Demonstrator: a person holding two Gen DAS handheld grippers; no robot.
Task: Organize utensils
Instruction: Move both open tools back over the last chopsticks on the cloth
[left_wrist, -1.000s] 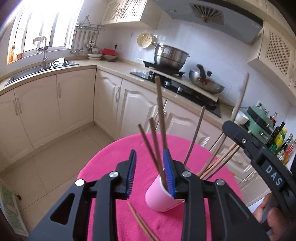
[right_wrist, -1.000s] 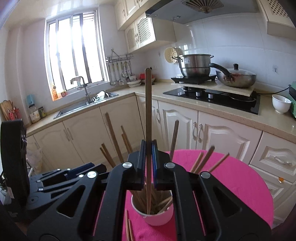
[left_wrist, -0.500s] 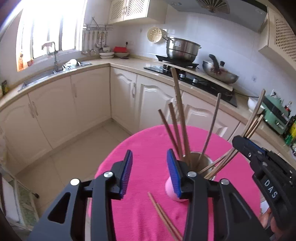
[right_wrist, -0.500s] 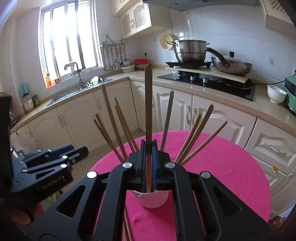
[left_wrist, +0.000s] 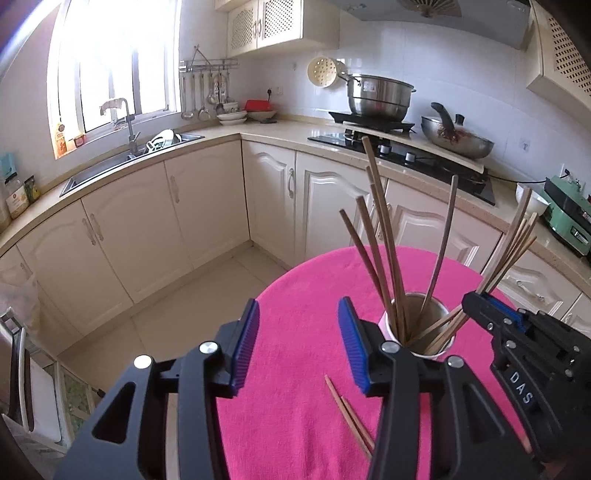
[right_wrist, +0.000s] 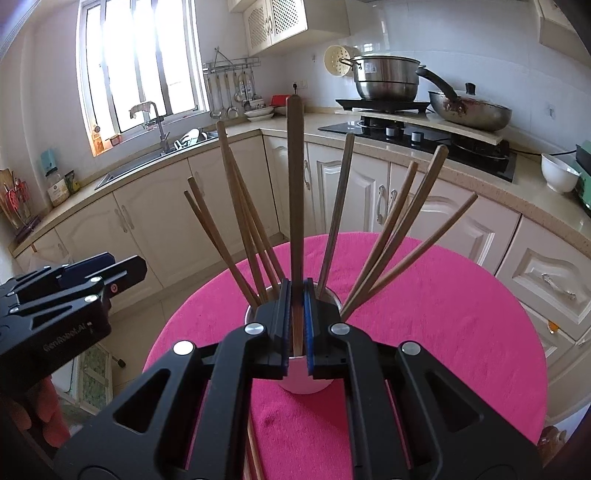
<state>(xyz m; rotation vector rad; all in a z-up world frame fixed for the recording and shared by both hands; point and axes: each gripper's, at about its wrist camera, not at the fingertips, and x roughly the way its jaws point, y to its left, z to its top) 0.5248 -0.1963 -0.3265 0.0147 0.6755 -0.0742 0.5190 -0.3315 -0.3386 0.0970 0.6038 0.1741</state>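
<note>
My right gripper (right_wrist: 295, 325) pinches one chopstick (right_wrist: 295, 184) upright over the cup (right_wrist: 303, 384) — I should lower it straight, then release. My left gripper (left_wrist: 295, 347), jaws just widened, holds nothing — two chopsticks (left_wrist: 351, 417) remain on the pink cloth (left_wrist: 303, 295).

Low in your frame, the tabletop (left_wrist: 303, 325) wears a plain hot-pink cloth. Your black left tool (left_wrist: 299, 343) has ribbed blue pads (left_wrist: 245, 341). At centre right, brown chopsticks (left_wrist: 380, 236) fan from a pale pink cup (left_wrist: 439, 352). Cream cabinets (left_wrist: 207, 206) fill the middle.
</note>
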